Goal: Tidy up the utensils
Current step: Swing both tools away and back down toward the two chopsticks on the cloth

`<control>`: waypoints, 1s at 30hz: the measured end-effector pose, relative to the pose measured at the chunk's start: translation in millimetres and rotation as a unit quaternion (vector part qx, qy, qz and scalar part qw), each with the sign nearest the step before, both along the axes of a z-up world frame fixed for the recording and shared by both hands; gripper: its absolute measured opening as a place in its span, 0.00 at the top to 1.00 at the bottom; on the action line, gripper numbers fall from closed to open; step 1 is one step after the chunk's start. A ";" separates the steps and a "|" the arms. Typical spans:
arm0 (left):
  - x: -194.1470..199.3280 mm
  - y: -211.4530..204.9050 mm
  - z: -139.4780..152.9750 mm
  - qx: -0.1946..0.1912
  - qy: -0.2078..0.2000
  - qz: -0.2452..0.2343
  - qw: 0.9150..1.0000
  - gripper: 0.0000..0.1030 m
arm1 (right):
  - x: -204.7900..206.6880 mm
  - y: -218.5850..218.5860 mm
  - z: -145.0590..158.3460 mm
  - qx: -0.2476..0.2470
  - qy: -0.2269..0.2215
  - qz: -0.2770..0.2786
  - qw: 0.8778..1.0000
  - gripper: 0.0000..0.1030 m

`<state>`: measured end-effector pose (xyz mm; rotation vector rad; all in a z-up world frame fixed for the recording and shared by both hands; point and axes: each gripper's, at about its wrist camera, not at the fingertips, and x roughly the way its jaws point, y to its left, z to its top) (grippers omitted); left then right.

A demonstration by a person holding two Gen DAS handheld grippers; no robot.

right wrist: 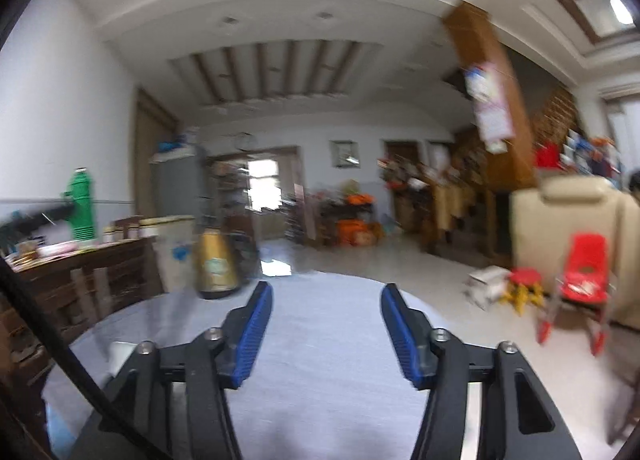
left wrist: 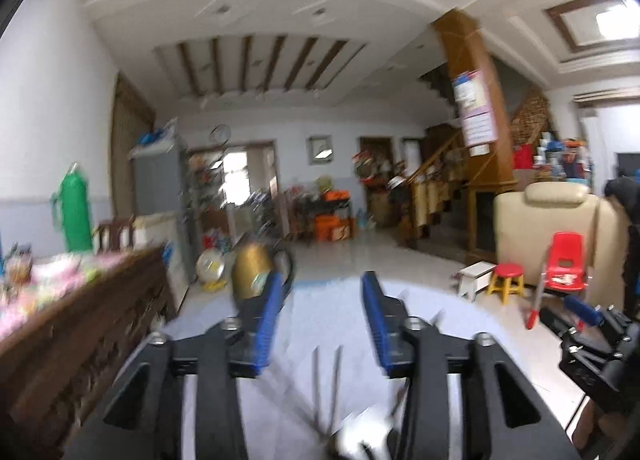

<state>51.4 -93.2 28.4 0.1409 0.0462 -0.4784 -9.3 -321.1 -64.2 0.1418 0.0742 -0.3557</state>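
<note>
While both views are blurred, each gripper plainly has its jaws apart with nothing between the blue pads: the left gripper (left wrist: 322, 284) hangs above the pale round table (left wrist: 320, 324), and the right gripper (right wrist: 326, 294) points across the same table toward the gold kettle (right wrist: 214, 266). At the bottom of the left view, 2 or 3 thin metal utensils (left wrist: 334, 388) lie on the table beneath the left gripper, beside something white that cannot be made out. Neither gripper holds a utensil, so sorting likely remains.
</note>
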 end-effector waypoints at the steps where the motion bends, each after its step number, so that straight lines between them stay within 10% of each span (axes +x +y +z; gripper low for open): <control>1: -12.3 -16.3 12.9 0.006 -0.015 -0.023 1.000 0.40 | -8.1 -15.1 1.2 0.011 0.007 -0.016 1.000 0.46; 10: -67.9 -174.8 14.4 0.114 0.084 -0.238 0.961 0.33 | -74.0 -138.8 12.5 0.186 0.085 -0.058 0.977 0.46; 20: -94.8 -236.1 -27.3 0.245 0.128 -0.243 0.930 0.33 | -137.0 -216.4 11.4 0.258 0.108 -0.093 0.955 0.46; 30: -92.4 -238.2 -31.7 0.270 0.135 -0.215 0.929 0.33 | -105.2 -216.4 25.4 0.289 0.104 -0.053 0.950 0.46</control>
